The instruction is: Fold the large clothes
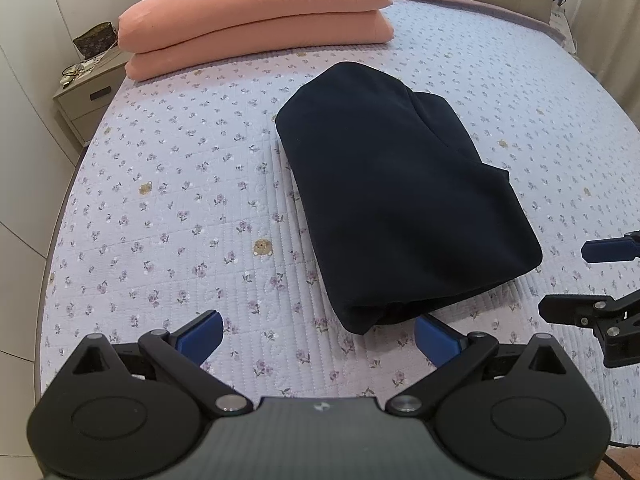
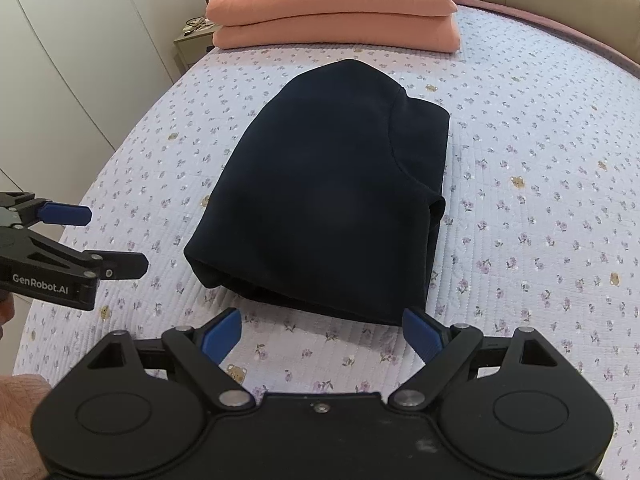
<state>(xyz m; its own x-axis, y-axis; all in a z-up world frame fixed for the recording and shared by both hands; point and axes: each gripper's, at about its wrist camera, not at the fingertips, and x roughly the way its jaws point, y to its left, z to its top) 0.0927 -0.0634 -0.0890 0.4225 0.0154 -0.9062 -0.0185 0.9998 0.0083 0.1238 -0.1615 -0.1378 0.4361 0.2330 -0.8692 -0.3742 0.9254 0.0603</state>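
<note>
On the floral bedspread (image 1: 168, 184), folded dark garment (image 1: 400, 200), both hand-held grippers (image 1: 318, 338) (image 2: 322, 330) wide open, empty, near its front edge.

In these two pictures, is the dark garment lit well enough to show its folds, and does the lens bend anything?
Left wrist view: the dark garment is nearly black, its folds faint; the bed's edge curves strongly. Right wrist view: same dim garment; sharp, soft shadows, no glare.

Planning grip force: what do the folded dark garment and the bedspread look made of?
Folded dark garment: thick, matte navy-black knit, probably fleece or sweatshirt jersey; rounded, bulky fold edges, no sheen. Bedspread: quilted lilac floral fabric, likely cotton; stitched lines visible, matte.
</note>
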